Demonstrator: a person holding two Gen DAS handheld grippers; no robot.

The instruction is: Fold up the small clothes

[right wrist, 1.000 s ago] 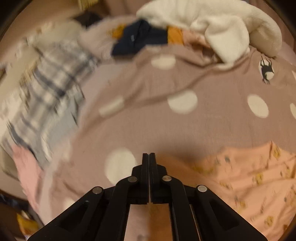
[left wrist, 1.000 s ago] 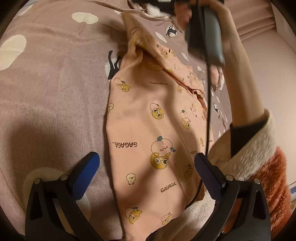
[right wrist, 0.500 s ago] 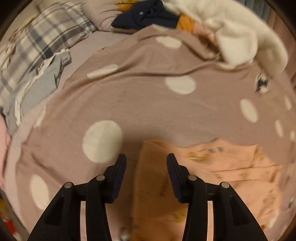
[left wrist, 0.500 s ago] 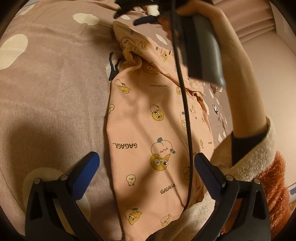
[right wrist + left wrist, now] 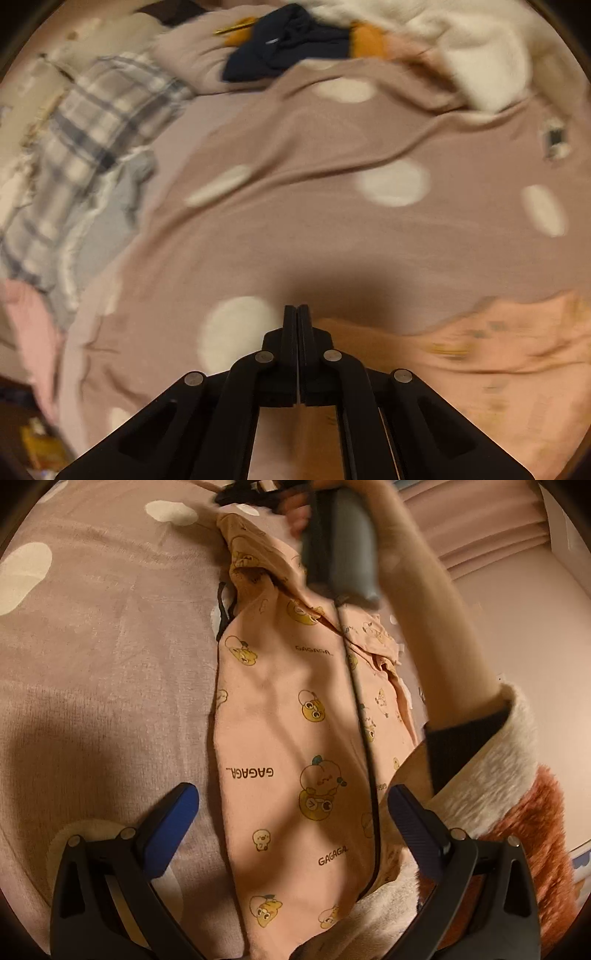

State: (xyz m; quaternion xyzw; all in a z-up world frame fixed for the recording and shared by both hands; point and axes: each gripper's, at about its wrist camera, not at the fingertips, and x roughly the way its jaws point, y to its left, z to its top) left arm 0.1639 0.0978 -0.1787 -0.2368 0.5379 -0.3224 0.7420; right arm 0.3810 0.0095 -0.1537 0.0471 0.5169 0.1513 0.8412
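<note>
A small pink garment (image 5: pixel 295 738) printed with cartoon animals and "GAGAGA" lies lengthwise on the mauve dotted blanket (image 5: pixel 92 646). My left gripper (image 5: pixel 291 812) is open, its blue-padded fingers (image 5: pixel 173 819) on either side of the garment's near end, just above it. The right gripper's grey body (image 5: pixel 340 542) is held over the garment's far end. In the right wrist view the right gripper (image 5: pixel 297 314) is shut at the garment's edge (image 5: pixel 498 339). Whether cloth is pinched between its jaws is hidden.
A pile of clothes lies at the far end of the bed: a navy item (image 5: pixel 288 44), a white fleece (image 5: pixel 480 48), a plaid cloth (image 5: pixel 103 122). The person's arm in a fleecy sleeve (image 5: pixel 491 768) crosses the garment's right side. A black cable (image 5: pixel 365 738) hangs over the garment.
The right gripper was shut, opened over the garment's far edge half a second ago, and is shut again now. The left gripper has stayed still and open.
</note>
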